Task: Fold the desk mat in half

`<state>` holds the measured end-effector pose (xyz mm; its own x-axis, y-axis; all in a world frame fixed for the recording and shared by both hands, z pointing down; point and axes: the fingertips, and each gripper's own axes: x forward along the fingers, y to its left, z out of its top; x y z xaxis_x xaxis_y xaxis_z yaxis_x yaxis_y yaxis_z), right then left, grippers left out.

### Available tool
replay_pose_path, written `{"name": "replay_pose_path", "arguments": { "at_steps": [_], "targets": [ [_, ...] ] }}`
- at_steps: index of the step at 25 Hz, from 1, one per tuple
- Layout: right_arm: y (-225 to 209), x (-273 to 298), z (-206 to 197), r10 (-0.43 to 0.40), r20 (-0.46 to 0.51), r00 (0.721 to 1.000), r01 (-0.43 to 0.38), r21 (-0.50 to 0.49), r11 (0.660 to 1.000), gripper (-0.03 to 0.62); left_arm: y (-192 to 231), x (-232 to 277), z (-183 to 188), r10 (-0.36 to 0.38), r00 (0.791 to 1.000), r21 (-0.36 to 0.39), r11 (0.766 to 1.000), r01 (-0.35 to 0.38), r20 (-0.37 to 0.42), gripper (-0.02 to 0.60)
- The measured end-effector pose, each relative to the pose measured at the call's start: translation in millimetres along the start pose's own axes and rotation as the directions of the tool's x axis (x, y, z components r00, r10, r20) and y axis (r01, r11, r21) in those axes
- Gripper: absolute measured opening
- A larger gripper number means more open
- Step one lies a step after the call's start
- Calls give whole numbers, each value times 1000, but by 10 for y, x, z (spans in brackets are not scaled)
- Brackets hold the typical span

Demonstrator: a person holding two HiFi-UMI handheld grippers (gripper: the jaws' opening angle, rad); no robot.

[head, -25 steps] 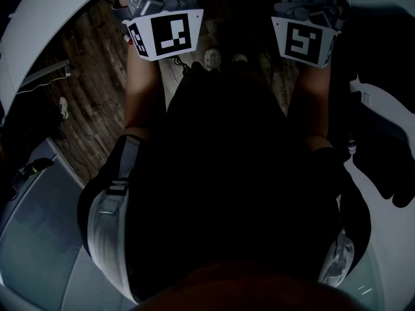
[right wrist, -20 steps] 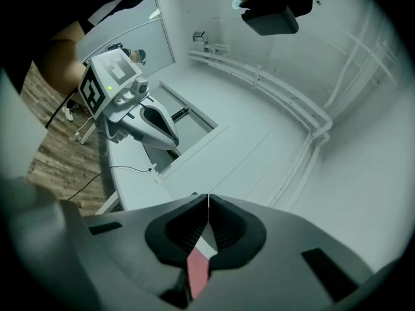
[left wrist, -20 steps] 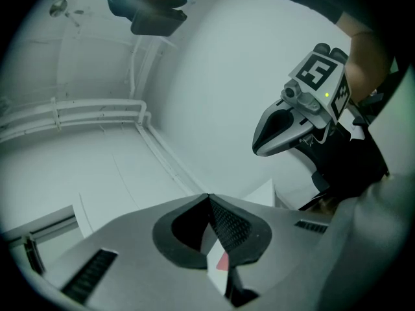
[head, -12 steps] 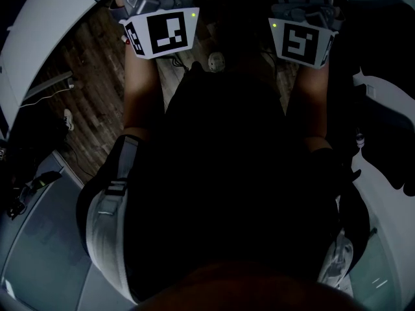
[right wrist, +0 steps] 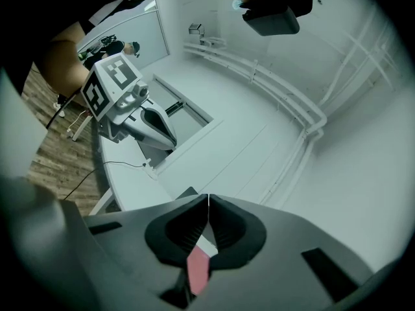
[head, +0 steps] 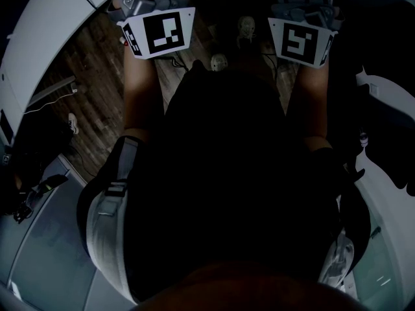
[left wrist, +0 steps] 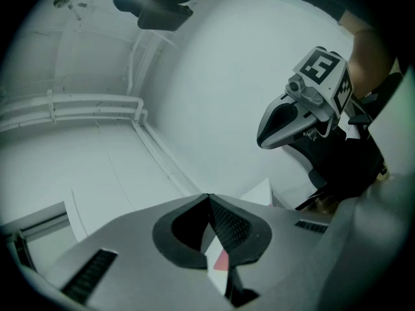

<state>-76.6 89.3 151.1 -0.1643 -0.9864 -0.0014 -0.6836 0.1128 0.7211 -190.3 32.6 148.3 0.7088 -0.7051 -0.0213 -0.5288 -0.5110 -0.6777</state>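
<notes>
Nearest in the head view is the person's dark-shirted torso (head: 227, 173), with bare forearms running up toward 11 and 1 o'clock. The left tool (left wrist: 209, 201) and the right tool (right wrist: 207, 203) each have their jaws pressed together with nothing between them. Beyond them lie the wood floor (head: 97, 63) and a curved white worktop (head: 45, 18) at 10 o'clock. The desk mat shows in no view.

The step in hand looks like reaching the mat. It is best done by finding it, standing square to one edge, and parting both tools' jaws before taking two corners.

Compared with a second ago, a shoe (head: 245, 24) has stepped ahead to 12 o'clock. The worktop reaches further into view, and both tools stay closed.
</notes>
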Motion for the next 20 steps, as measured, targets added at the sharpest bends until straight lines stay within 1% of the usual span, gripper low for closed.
{"name": "replay_pose_path", "arguments": {
  "at_steps": [6, 13, 16, 20],
  "targets": [
    [-105, 349, -200, 17, 16, 1000, -17, 11, 1000, 31, -8, 380, -140, -17, 1000, 9, 1000, 17, -18, 12],
    [-318, 777, -484, 42, 36, 998, -43, 15, 999, 31, 19, 884, -238, -9, 999, 17, 1000, 9, -43, 12],
    [-433, 922, -595, 54, 50, 997, -54, 12, 998, 31, 5, 1081, -246, -1, 998, 21, 1000, 3, -56, 12],
    [-591, 970, -769, 63, 62, 996, -64, 7, 998, 31, -90, 1274, -169, 13, 998, 30, 999, -11, -67, 12]
  ]
}}
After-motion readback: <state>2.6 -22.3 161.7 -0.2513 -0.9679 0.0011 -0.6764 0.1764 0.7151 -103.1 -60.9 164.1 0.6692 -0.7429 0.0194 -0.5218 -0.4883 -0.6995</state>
